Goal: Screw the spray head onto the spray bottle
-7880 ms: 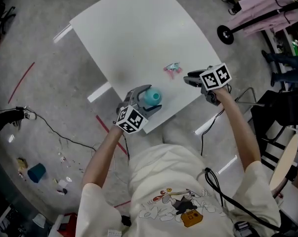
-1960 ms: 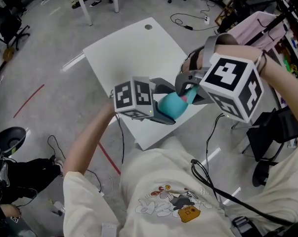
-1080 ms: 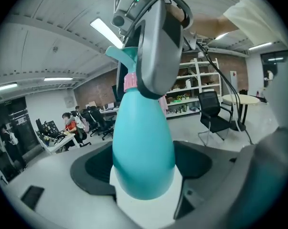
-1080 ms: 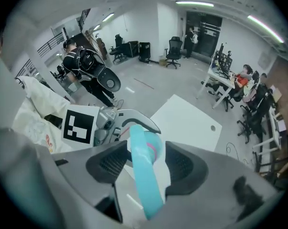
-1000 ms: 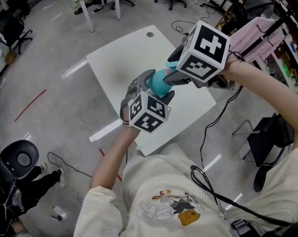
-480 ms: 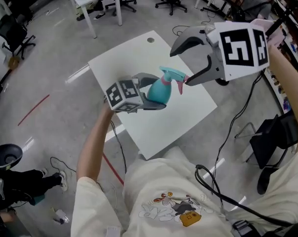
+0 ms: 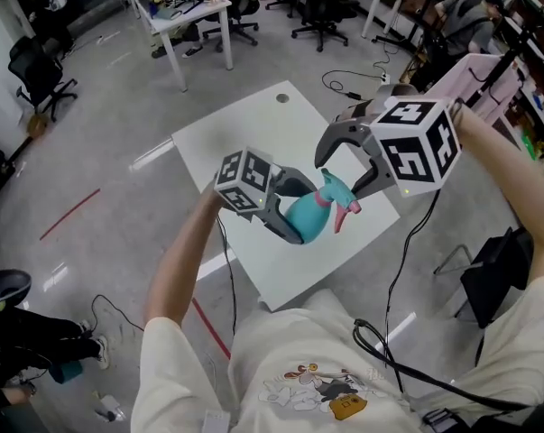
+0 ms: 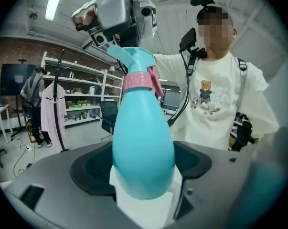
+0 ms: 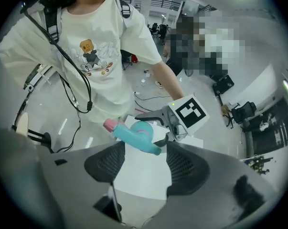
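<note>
A teal spray bottle (image 7: 300,221) is held up above the white table (image 7: 253,133), with my left gripper (image 7: 294,210) shut on its body. Its teal spray head (image 7: 335,197), with a pink collar and trigger, sits on the neck and points right. In the left gripper view the bottle (image 8: 144,147) stands between the jaws with the spray head (image 8: 134,63) on top. My right gripper (image 7: 337,177) hovers at the head with its jaws wide and closing. In the right gripper view the spray head (image 9: 134,133) lies between the jaw tips, untouched by the pads.
Desks and office chairs (image 7: 312,7) stand beyond the table. A pink garment on a rack (image 7: 488,70) is at the right. A red line (image 7: 69,213) marks the grey floor at the left, and a cable (image 7: 353,88) runs behind the table.
The right gripper let go of the spray head about a second ago and drew back open. It now stands close around the head again. The left gripper has tilted and lowered the bottle.
</note>
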`<state>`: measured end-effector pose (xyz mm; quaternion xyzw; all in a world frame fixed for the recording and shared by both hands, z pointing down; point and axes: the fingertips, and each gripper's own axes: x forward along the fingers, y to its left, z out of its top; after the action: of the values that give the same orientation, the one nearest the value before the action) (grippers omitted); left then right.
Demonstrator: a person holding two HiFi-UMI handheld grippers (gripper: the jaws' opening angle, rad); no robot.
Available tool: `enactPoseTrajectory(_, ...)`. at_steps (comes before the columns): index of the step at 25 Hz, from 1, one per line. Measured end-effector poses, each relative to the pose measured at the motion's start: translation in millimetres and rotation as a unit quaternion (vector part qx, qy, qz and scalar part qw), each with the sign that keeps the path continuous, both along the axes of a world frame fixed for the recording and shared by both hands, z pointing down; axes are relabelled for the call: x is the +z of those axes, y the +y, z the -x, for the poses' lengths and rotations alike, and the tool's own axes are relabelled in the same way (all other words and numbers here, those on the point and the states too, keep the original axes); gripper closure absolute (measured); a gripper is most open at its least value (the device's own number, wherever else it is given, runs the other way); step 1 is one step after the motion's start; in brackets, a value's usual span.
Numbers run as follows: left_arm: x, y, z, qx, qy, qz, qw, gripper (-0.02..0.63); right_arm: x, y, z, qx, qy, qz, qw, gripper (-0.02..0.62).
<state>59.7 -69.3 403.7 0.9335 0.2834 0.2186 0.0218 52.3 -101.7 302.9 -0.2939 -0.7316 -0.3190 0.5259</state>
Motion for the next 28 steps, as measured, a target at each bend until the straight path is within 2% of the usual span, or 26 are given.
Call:
enactPoseTrajectory(4,9.8,-2.4,-7.1,0.021,-0.02,-0.003,0.9996,0.213,14.0,6.9,-3.5,-0.015,0.026,0.016,0.999,0.345)
enactPoseTrajectory(9,9.0,-19.2,-10.3,0.005,-0.012,0.007,0.9999,0.213,30.9,2.3,-9.8,-0.004,0.05,0.036,0.998,0.365)
enactPoseTrajectory(13,7.1,-26.2,-9.8,0.001,-0.024,-0.009,0.9997,0.213,32.4,-2.9,-4.7,0.001,0.042,0.034,0.999,0.438)
enactPoseTrajectory(16,8.4,-34.9,-11.9,-0.029,-0.018,-0.01,0.9993,0.213,34.5,-13.4,-2.0,0.026,0.052,0.033,0.998,0.466)
enactPoseTrajectory(20,8.7,-52.5,-18.1,-0.102,0.009,-0.014,0.9947,0.213,36.4,-29.5,-2.7,0.073,0.045,0.041,0.995,0.466)
enactPoseTrajectory(22,10.9,-64.0,-19.2,-0.149,0.009,-0.036,0.9882,0.213,37.5,-37.6,-0.4,0.101,0.041,0.043,0.993,0.466)
enactPoseTrajectory(24,14.9,-76.1,-20.6,-0.204,-0.004,-0.058,0.9772,0.213,40.3,-45.6,1.3,0.136,0.045,0.046,0.989,0.466)
enactPoseTrajectory(26,19.0,-86.1,-22.5,-0.258,-0.022,-0.075,0.9631,0.213,43.2,-54.6,2.6,0.178,0.05,0.052,0.981,0.467)
enactPoseTrajectory(28,20.4,-95.3,-22.8,-0.314,-0.038,-0.091,0.9444,0.213,43.3,-62.6,4.3,0.224,0.054,0.062,0.971,0.466)
